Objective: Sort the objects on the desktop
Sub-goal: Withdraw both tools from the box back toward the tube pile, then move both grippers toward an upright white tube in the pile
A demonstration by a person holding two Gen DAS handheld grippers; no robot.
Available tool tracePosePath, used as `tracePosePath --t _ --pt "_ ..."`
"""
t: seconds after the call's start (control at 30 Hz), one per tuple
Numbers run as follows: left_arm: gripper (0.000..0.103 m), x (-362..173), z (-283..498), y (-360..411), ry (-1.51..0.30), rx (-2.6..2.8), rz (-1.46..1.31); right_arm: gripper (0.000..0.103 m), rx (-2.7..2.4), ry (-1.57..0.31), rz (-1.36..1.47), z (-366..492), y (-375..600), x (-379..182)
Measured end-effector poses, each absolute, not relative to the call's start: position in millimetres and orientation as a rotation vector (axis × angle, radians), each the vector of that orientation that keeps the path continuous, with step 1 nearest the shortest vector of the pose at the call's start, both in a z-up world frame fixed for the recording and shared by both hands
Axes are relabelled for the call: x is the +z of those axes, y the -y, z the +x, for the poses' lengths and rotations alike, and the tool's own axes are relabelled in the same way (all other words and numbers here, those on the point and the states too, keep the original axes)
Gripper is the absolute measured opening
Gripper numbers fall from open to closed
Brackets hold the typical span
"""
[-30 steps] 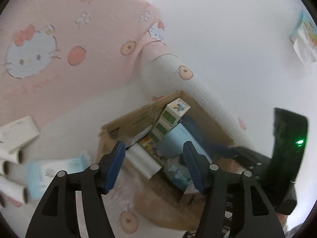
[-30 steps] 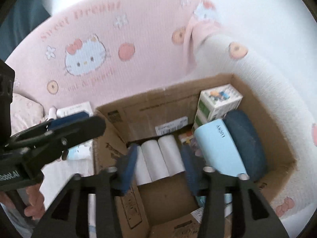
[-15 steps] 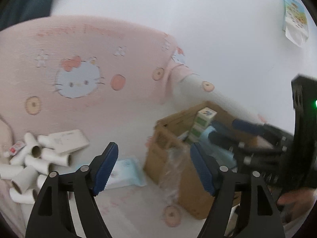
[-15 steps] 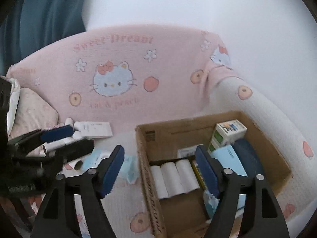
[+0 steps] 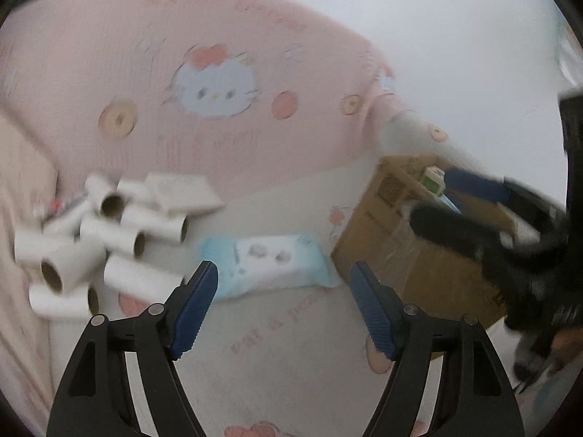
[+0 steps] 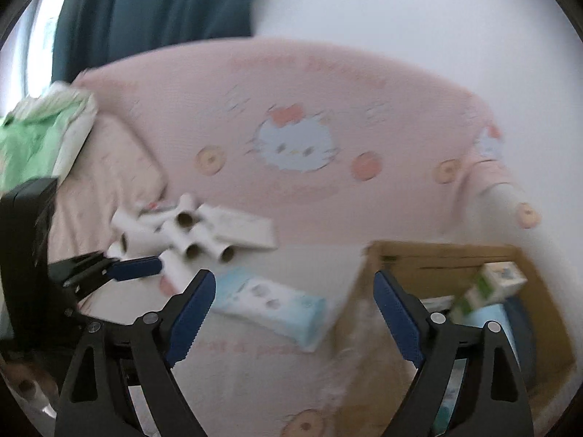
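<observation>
My left gripper [image 5: 283, 276] stands open and empty above the sofa seat, with a light blue tissue pack [image 5: 262, 262] lying just beyond its tips. A pile of several white paper rolls [image 5: 91, 240] and a flat white box [image 5: 182, 193] lie to its left. My right gripper [image 6: 294, 284] holds nothing and its jaws are opening; the tissue pack [image 6: 269, 306] lies beyond them and the rolls [image 6: 182, 233] further left. The open cardboard box [image 6: 437, 255] is at its right, with a green-and-white carton [image 6: 488, 284] inside. Both views are motion-blurred.
The pink cartoon-cat sofa cover [image 5: 218, 83] rises as a backrest behind everything. The cardboard box [image 5: 419, 255] blocks the right side, with the right gripper [image 5: 448, 204] over it. A green cloth [image 6: 32, 134] and a teal curtain [image 6: 145, 7] are at the upper left.
Both grippers swung left, away from over the cardboard box toward the tissue pack and rolls. Both pairs of jaws spread wider, the right one most.
</observation>
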State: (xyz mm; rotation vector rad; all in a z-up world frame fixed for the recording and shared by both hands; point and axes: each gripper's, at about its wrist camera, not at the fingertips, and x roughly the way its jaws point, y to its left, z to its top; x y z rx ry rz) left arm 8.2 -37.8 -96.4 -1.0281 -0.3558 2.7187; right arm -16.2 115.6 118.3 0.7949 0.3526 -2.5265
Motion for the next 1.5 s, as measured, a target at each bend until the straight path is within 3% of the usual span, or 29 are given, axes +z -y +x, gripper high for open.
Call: tracePosePath --t 0.23,0.53,0.8,1.27,1.5 --pt "0.078 -125.2 4.9 84.3 0.627 2.73 -1.163 0.087 -2.436 -0.527 0.737 -10.2 -81.0 88.7" --pt "0.077 -143.7 -13.2 122.5 0.703 2.79 -1.302 0.087 -2.228 -0.776 0.597 -0.9 -18.2 46.5" --pt "0.077 -165.0 -14.2 154.9 1.021 2.668 -1.329 0.087 -2.178 -0.772 0.665 -22.0 2.8 14.3" --pt "0.078 -186.4 -39.7 174.5 1.146 2.638 -1.401 0.087 -2.048 -0.768 0.777 -58.6 33.5 -24.3" --pt "0.077 -209.4 -49.4 187.2 1.398 2.535 -1.421 0.087 -2.025 -0.635 0.897 -79.5 33.9 -30.6"
